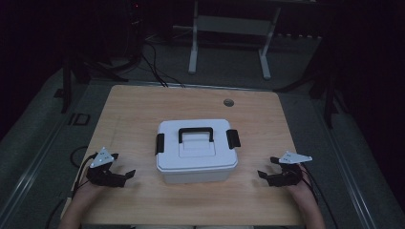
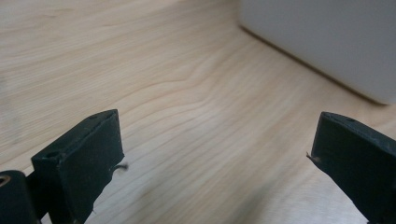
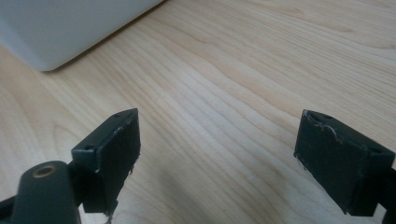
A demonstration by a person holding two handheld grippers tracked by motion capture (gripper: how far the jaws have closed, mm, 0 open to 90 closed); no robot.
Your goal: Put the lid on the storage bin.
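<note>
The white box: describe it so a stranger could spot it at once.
On the wooden table, look at the middle, between the left claw and the right claw. There sits the white box, lid shut. A black carry handle on top and a black latch at each side set it apart.

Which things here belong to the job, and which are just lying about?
Job:
box, with handle and two side latches
left tongs, open
right tongs, open

Lying about:
table's round hole
white stand on the floor
floor cables
</note>
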